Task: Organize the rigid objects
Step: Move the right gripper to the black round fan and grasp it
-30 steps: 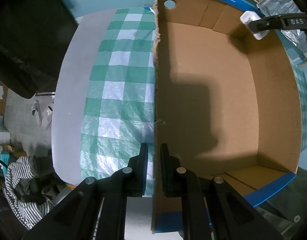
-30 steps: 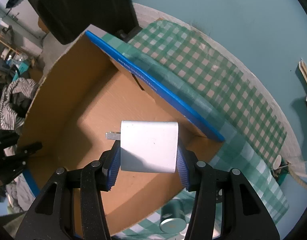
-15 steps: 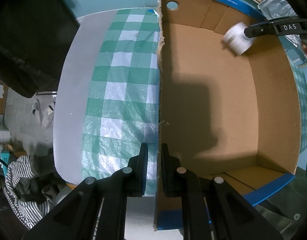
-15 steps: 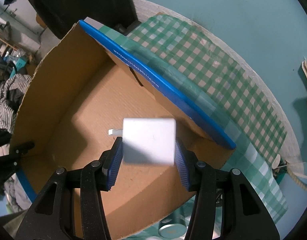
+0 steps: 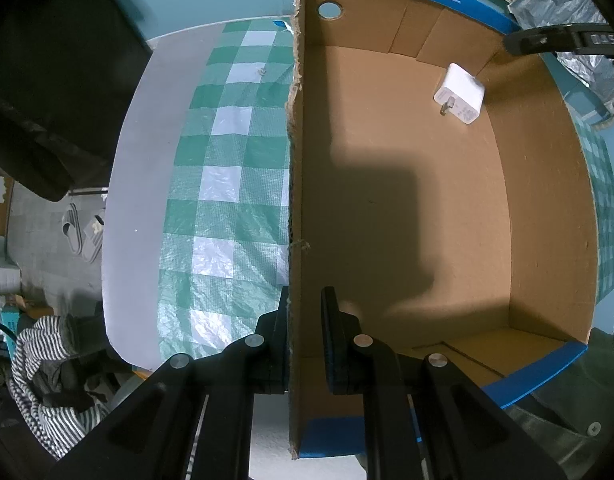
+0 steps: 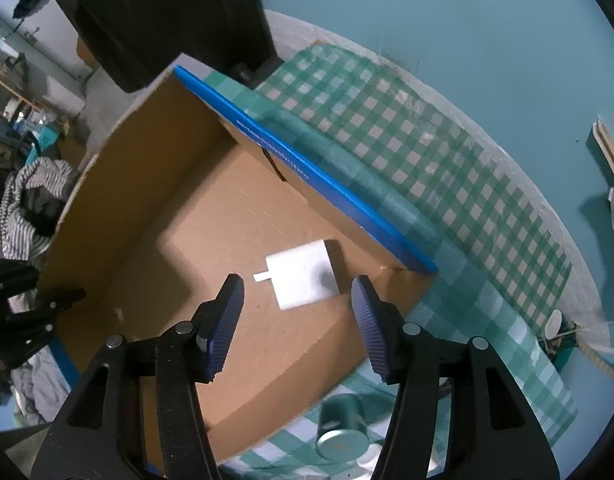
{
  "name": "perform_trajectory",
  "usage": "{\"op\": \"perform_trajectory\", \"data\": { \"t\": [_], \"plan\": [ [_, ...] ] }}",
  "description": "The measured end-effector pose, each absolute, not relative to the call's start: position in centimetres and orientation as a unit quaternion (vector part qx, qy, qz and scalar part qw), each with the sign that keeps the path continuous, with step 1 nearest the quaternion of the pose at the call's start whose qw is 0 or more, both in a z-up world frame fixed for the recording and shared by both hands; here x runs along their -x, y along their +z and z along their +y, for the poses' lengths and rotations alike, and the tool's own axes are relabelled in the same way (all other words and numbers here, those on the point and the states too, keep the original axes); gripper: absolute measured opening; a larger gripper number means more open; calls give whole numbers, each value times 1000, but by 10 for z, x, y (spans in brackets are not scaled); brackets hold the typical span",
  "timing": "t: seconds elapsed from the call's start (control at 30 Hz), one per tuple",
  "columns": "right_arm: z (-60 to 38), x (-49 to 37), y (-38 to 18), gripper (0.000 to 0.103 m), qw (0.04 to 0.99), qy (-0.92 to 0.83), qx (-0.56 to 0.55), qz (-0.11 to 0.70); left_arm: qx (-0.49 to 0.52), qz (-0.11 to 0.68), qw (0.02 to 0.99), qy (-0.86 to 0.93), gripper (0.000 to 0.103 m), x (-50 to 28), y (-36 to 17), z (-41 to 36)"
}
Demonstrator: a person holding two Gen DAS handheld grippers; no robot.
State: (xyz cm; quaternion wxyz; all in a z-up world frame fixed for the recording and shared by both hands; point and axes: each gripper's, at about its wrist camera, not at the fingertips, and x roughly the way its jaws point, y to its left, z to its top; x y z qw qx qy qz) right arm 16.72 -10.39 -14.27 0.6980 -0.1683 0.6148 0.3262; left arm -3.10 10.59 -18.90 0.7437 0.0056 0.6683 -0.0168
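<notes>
A white plug-in charger (image 6: 302, 279) lies on the floor of the open cardboard box (image 6: 155, 216), near its far corner; it also shows in the left wrist view (image 5: 459, 94). My right gripper (image 6: 298, 312) is open and empty above the charger, inside the box rim. My left gripper (image 5: 304, 336) is shut on the box's left wall (image 5: 296, 208), one finger outside and one inside. One right gripper finger (image 5: 555, 42) shows over the box's far right corner.
The box sits on a green checked cloth (image 5: 223, 184) over a grey table (image 5: 131, 168). A small teal metal can (image 6: 343, 432) lies on the cloth beside the box's near side. A dark chair (image 5: 55, 80) stands beyond the table's left edge.
My right gripper opened and let go of the charger, which dropped to the box floor. The gripper lifted a little. My left gripper kept its hold on the box wall.
</notes>
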Motion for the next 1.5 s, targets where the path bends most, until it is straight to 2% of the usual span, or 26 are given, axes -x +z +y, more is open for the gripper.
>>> {"op": "perform_trajectory", "data": {
  "t": [0.13,0.3,0.77,1.5],
  "plan": [
    [-119,-164,-125,66,706,330,158,607,-9,671,741,-15,12,28,-190,106],
    [-143,-164,-102,71,720,316,145,600,-11,669,743,-16,12,27,-191,103],
    [-221,-182,-102,71,734,247,121,622,-18,670,742,-20,12,30,-190,98],
    [-239,-187,-201,71,682,192,100,699,-19,671,741,-18,12,29,-192,97]
  ]
}}
